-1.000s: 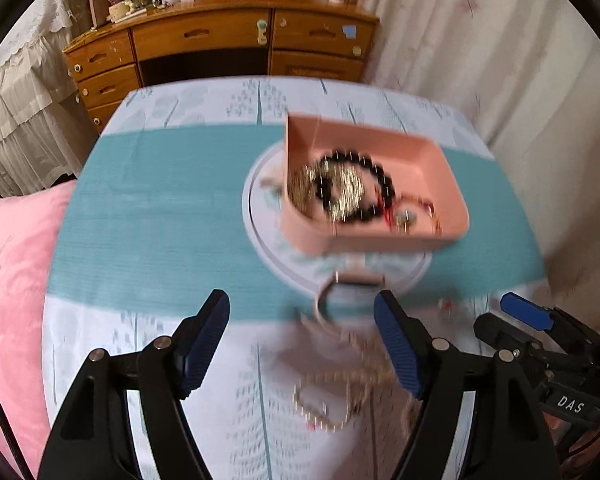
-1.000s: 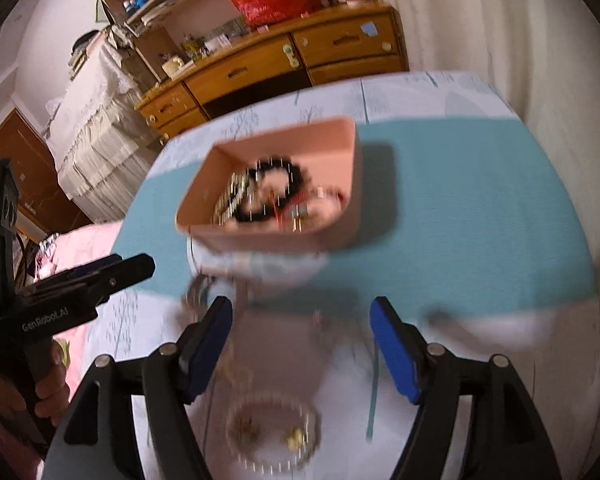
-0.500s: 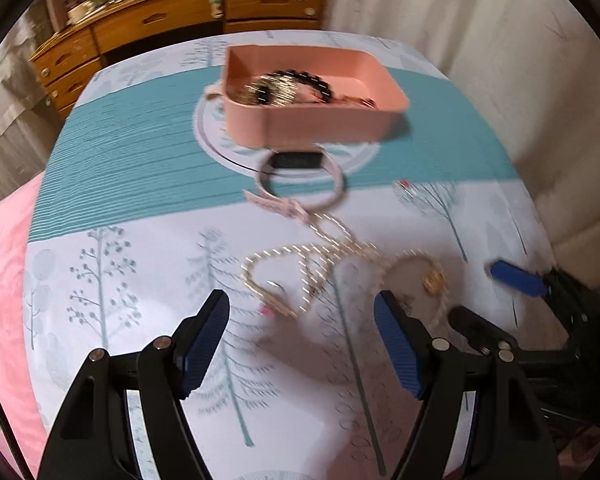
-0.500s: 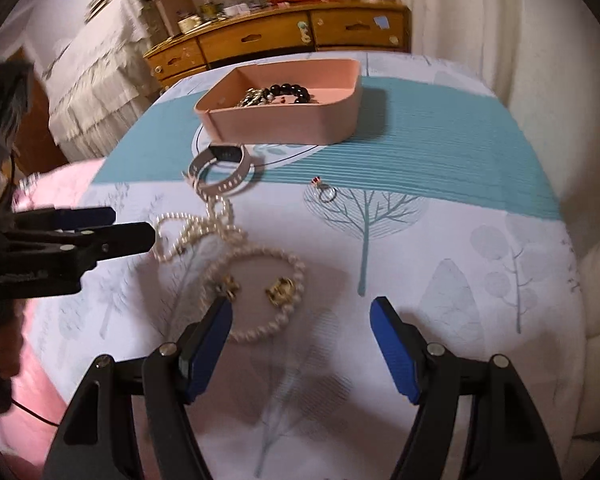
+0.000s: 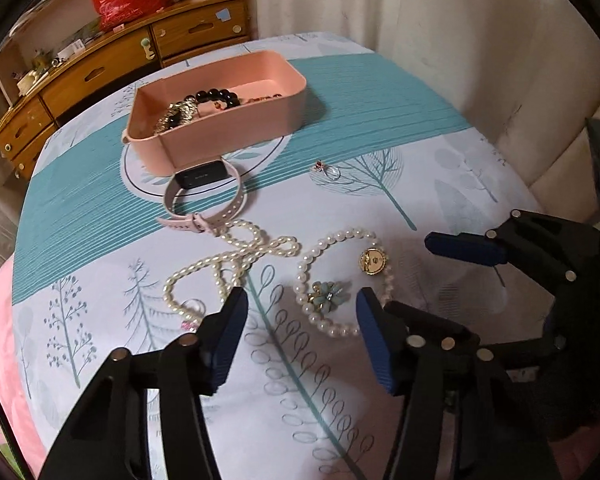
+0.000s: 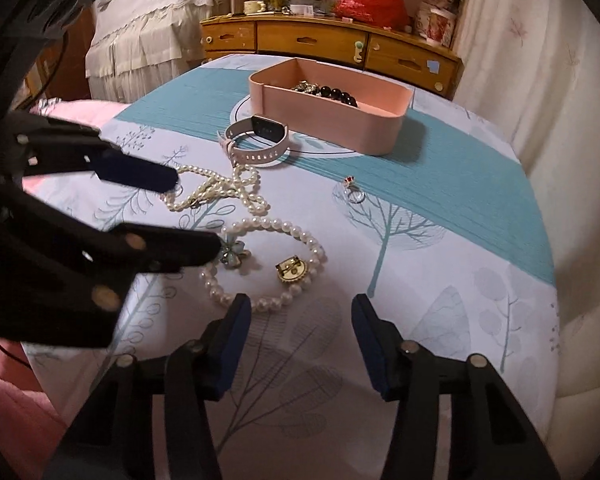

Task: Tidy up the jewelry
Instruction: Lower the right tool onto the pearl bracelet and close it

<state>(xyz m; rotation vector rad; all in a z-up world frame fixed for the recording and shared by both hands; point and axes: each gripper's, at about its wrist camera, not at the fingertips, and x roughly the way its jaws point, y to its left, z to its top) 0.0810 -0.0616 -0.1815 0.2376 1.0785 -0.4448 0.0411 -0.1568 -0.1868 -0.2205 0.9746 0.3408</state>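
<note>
Both claws are spread wide with nothing between the pads: my left gripper (image 5: 300, 332) hovers low over the tablecloth (image 5: 440, 168) just short of the pearl bracelet (image 5: 342, 276), and my right gripper (image 6: 300, 336) sits a little nearer me than that same bracelet (image 6: 260, 264), seen from its other side. Inside the bracelet's loop lie a blue flower brooch (image 5: 326, 297) and a round gold piece (image 5: 374, 262) (face down, I think, though I cannot tell what it is). Just beyond, a longer pearl necklace (image 5: 228, 264) lies in loose tangled loops, one end almost touching the pink smartwatch (image 5: 206, 196). The watch rests against the near wall of the pink tray (image 5: 228, 120), which already holds a black bead bracelet (image 5: 216, 96) and some gold-coloured chain (image 5: 176, 114). A small ring (image 5: 328, 170) with a red stone lies apart on the cloth, to the right of the watch. Behind the table stands a wooden dresser (image 6: 320, 40).
</note>
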